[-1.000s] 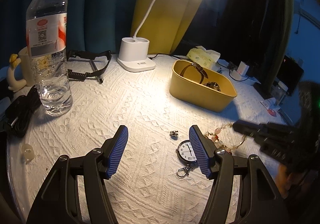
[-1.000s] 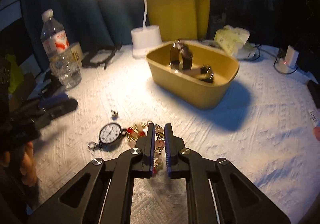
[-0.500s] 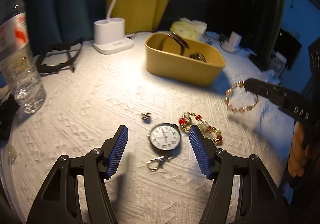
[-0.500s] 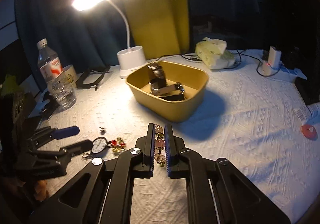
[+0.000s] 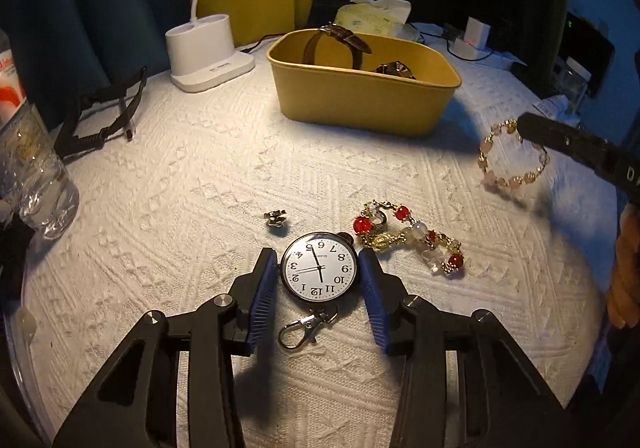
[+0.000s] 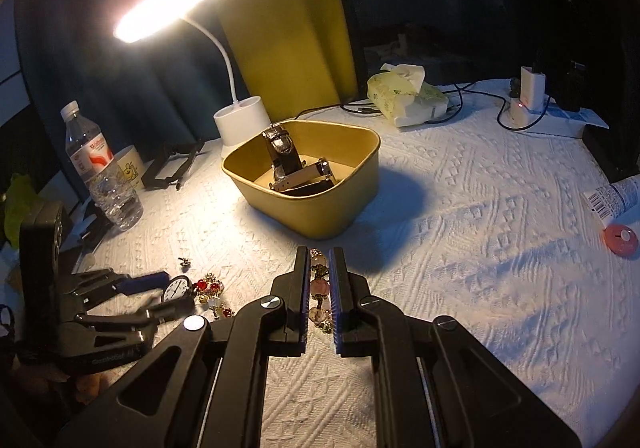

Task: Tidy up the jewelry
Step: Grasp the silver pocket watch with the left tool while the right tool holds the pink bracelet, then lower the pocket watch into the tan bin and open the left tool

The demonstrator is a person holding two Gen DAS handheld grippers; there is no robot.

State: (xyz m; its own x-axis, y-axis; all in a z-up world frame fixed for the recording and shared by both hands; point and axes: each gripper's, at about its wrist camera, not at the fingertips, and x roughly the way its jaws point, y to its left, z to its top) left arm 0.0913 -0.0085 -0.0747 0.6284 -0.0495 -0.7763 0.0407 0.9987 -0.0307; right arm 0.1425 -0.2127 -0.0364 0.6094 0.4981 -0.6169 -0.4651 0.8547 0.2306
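Left wrist view. Left gripper: blue-padded fingers closing on either side of the pocket watch, which lay flat between them on the white textured cloth of the table; whether the pads already pressed its rim could not be told. Watch clasp pointed toward the camera. Red-and-gold beaded bracelet lay just beside the watch. Small metal stud lay near, apart from both. Yellow bin stood toward the far edge, with a brown-strapped wristwatch leaning inside. White lamp base, black clip stand and water bottle occupied the far-left corner. Right gripper held a pink beaded bracelet hanging clear of the cloth.

Right wrist view. Right gripper: fingers narrow, clamped on the pink beaded bracelet, raised near the yellow bin. The bin held wristwatches. Left gripper sat low at the pocket watch. Lit desk lamp, tissue pack and white charger stood along the far edge.
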